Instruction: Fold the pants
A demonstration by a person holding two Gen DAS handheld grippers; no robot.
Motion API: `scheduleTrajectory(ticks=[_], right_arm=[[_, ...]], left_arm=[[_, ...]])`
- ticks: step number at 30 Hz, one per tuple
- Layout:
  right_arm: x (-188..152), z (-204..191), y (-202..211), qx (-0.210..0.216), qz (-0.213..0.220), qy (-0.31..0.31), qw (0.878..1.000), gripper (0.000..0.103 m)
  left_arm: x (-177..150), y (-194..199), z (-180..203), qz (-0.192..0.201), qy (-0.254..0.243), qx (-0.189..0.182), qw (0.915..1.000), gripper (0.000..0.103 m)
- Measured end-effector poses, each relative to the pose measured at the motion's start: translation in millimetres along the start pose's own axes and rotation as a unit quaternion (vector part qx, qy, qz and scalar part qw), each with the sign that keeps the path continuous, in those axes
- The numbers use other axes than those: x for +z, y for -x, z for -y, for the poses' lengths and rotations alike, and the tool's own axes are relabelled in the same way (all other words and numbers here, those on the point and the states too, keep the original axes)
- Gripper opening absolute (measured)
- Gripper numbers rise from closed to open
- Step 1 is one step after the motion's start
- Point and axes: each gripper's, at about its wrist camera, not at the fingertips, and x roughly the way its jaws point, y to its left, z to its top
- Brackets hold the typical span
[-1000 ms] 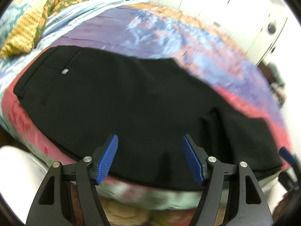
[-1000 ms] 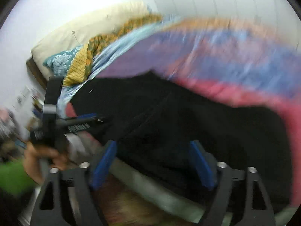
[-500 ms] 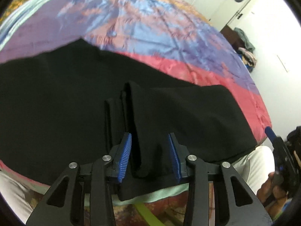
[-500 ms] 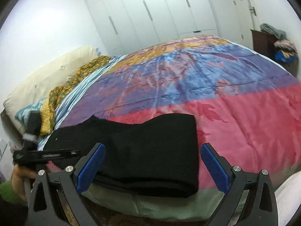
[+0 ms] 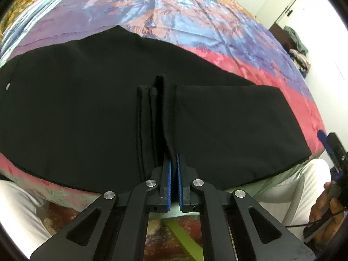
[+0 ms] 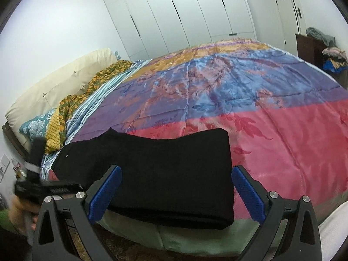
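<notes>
The pants (image 5: 87, 113), black, lie flat along the near edge of the bed (image 6: 271, 130), on the red band of a bedspread banded in orange, blue, purple and red. In the left wrist view the waist end lies at the left, where a small pale button (image 5: 8, 86) shows on the cloth. The leg end has been doubled back over the garment, and its hems (image 5: 150, 91) stand as narrow ridges at mid-frame.

The left gripper (image 5: 173, 163) is closed. Its blue fingers (image 5: 169, 174) are pressed together on a raised fold of the pants, and the cloth runs up from between them. At the right edge of the same view a hand (image 5: 326, 208) holds the right gripper's handle.

In the right wrist view the pants (image 6: 163, 169) appear as a long, doubled strip with the fold at the right. Pillows (image 6: 39, 128) and a cream headboard (image 6: 54, 82) lie at the far left; white wardrobe doors (image 6: 184, 10) stand behind the bed.

The right gripper (image 6: 176, 187) hovers at the bed edge with its fingers (image 6: 104, 193) spread wide. They straddle the folded end of the pants, and the pads do not touch the cloth.
</notes>
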Motion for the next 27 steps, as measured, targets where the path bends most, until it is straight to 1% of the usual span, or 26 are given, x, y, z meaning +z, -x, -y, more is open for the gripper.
scheduleTrajectory(ticks=[1, 2, 3, 4, 5, 6, 7, 8, 10, 11, 12, 14, 15, 16, 17, 18, 19, 20, 21, 22, 23, 24, 25, 26, 27], right_arm=[[-0.7, -0.7, -0.1, -0.001, -0.002, 0.002, 1.0, 0.1], [-1.4, -1.1, 0.6, -0.003, -0.002, 0.004, 1.0, 0.1], [-1.8, -0.9, 1.7, -0.004, 0.0, 0.004, 1.0, 0.1], [-1.9, 0.1, 2.0, -0.004, 0.001, 0.001, 1.0, 0.1], [-1.8, 1.4, 1.7, -0.004, 0.0, -0.003, 1.0, 0.1], [-1.7, 2.4, 1.2, -0.004, -0.001, -0.006, 1.0, 0.1], [-1.8, 3.4, 0.3, -0.003, -0.003, -0.009, 1.0, 0.1], [-1.9, 4.3, -0.9, -0.002, -0.005, -0.012, 1.0, 0.1], [-2.4, 4.1, -3.6, 0.001, -0.011, -0.011, 1.0, 0.1], [-2.9, 3.3, -4.5, 0.002, -0.013, -0.01, 1.0, 0.1], [-3.4, 2.0, -5.0, 0.002, -0.015, -0.007, 1.0, 0.1], [-4.0, -0.3, -4.4, 0.002, -0.015, -0.003, 1.0, 0.1], [-4.1, -0.4, -3.9, 0.001, -0.014, -0.003, 1.0, 0.1], [-4.1, -0.1, -3.7, 0.001, -0.014, -0.003, 1.0, 0.1], [-4.0, 1.1, -3.4, 0.0, -0.013, -0.007, 1.0, 0.1], [-3.9, 2.2, -3.3, -0.001, -0.012, -0.009, 1.0, 0.1], [-3.7, 3.6, -2.9, -0.002, -0.011, -0.013, 1.0, 0.1], [-3.3, 5.6, -1.9, -0.004, -0.008, -0.018, 1.0, 0.1], [-2.9, 6.5, -0.7, -0.006, -0.005, -0.02, 1.0, 0.1], [-2.6, 7.6, 1.6, -0.01, 0.001, -0.022, 1.0, 0.1], [-1.8, 8.7, 5.1, -0.014, 0.009, -0.023, 1.0, 0.1], [-1.1, 10.1, 8.6, -0.018, 0.016, -0.025, 0.999, 0.1], [-0.3, 10.7, 9.8, -0.021, 0.019, -0.027, 0.999, 0.1], [-0.3, 12.6, 10.4, -0.025, 0.02, -0.031, 0.999, 0.1], [-0.2, 14.4, 9.5, -0.026, 0.018, -0.035, 0.999, 0.1]], left_arm=[[0.3, 5.2, 2.3, 0.005, -0.005, -0.002, 1.0, 0.007], [1.3, 10.7, 3.5, 0.009, -0.009, -0.003, 0.9999, 0.016], [2.4, 18.2, 2.8, 0.017, -0.01, -0.007, 0.9998, 0.032], [2.6, 23.7, 2.4, 0.03, -0.008, -0.009, 0.9995, 0.043], [2.7, 30.6, -1.6, 0.046, -0.004, -0.009, 0.9989, 0.062], [3.2, 33.7, -4.8, 0.057, -0.001, -0.006, 0.9983, 0.069], [5.9, 31.0, -8.9, 0.055, 0.001, -0.001, 0.9985, 0.069], [8.3, 25.1, -11.7, 0.043, 0.001, 0.002, 0.9991, 0.068], [15.0, 10.8, -15.4, 0.018, 0.006, 0.005, 0.9998, 0.06], [17.4, 0.8, -15.8, 0.001, 0.006, 0.005, 1.0, 0.055], [17.5, -3.9, -13.0, -0.008, 0.005, 0.003, 1.0, 0.051], [18.2, -12.8, -7.9, -0.019, -0.003, 0.012, 0.9997, 0.052], [18.1, -15.4, -6.1, -0.021, -0.007, 0.018, 0.9996, 0.043], [18.7, -17.8, -3.5, -0.023, -0.008, 0.019, 0.9995, 0.032], [20.3, -17.3, -2.1, -0.02, -0.002, 0.018, 0.9996, 0.014], [21.8, -14.0, -0.3, -0.017, 0.004, 0.011, 0.9998, 0.01], [25.1, -7.8, 4.4, -0.007, -0.001, 0.007, 0.9999, 0.009], [28.9, 1.9, 13.0, 0.012, -0.016, 0.004, 0.9998, 0.008], [33.6, 14.5, 23.0, 0.04, -0.034, -0.001, 0.9986, 0.007], [39.4, 30.8, 31.4, 0.072, -0.049, -0.012, 0.9961, 0.007], [43.9, 41.6, 34.3, 0.09, -0.061, -0.026, 0.9937, 0.007], [48.1, 50.0, 35.0, 0.107, -0.066, -0.028, 0.9917, 0.007], [52.4, 53.6, 32.8, 0.114, -0.07, -0.026, 0.9907, 0.008], [55.3, 50.5, 25.6, 0.109, -0.07, -0.02, 0.9914, 0.008], [56.7, 41.2, 16.4, 0.096, -0.064, -0.015, 0.9933, 0.008]])
